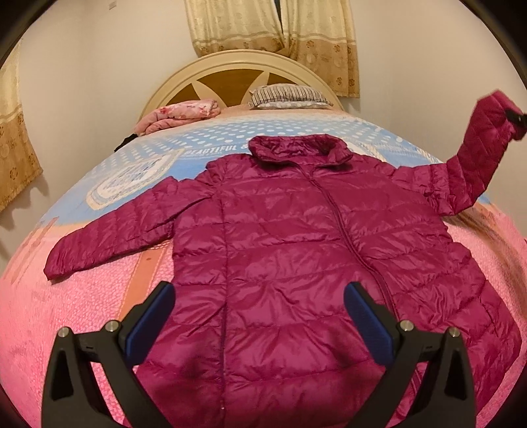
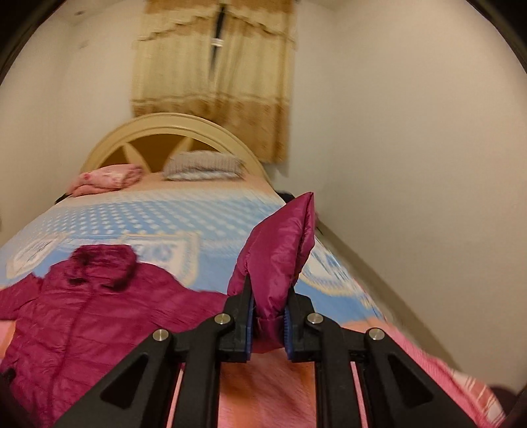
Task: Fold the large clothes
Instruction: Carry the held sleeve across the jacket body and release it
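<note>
The jacket [image 1: 296, 247] lay flat, unfolded, on the bed [image 1: 82, 312] — right tool [image 2: 268, 324] clamped on one raised sleeve [image 2: 276, 253], left tool [image 1: 260, 316] wide open, empty.

Bare bedspread [image 1: 82, 296] lay open left of the jacket [image 1: 296, 263], while the wall [image 2: 411, 164] crowded the bed's right edge.

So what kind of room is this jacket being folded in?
Most likely a home bedroom: the jacket lies on a bed with an arched headboard, a pillow sits at its head, and curtains hang behind.
</note>
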